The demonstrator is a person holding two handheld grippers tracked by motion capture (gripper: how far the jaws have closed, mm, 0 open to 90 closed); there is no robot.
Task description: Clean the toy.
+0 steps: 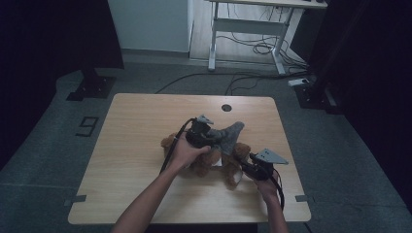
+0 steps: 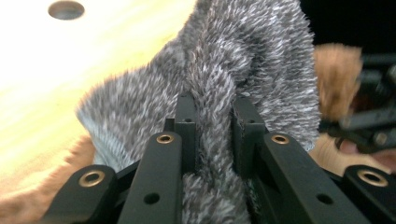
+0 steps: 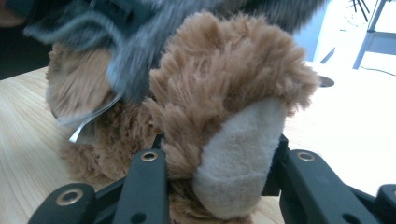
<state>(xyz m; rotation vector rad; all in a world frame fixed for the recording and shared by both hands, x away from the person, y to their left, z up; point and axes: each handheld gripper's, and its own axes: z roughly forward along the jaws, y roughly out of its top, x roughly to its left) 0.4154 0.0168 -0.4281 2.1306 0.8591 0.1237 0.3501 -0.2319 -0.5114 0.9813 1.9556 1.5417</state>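
A brown plush bear (image 1: 214, 158) lies in the middle of the wooden table (image 1: 136, 126). A grey fuzzy piece of cloth (image 1: 228, 133) is raised over it. My left gripper (image 1: 214, 139) is shut on that grey cloth (image 2: 243, 60), which is bunched between its jaws (image 2: 215, 116). My right gripper (image 1: 241, 165) sits at the bear's right side. In the right gripper view it (image 3: 219, 144) is shut on a brown leg with a beige sole (image 3: 238, 154), and the grey cloth (image 3: 135, 42) hangs over the bear's body. A white tag (image 3: 86, 123) sticks out of the bear.
A round cable hole (image 1: 226, 107) lies in the table near its far edge. Behind the table stands a white desk frame (image 1: 252, 29) with cables on the floor. Dark stand bases sit at far left (image 1: 90, 87) and far right (image 1: 311, 94).
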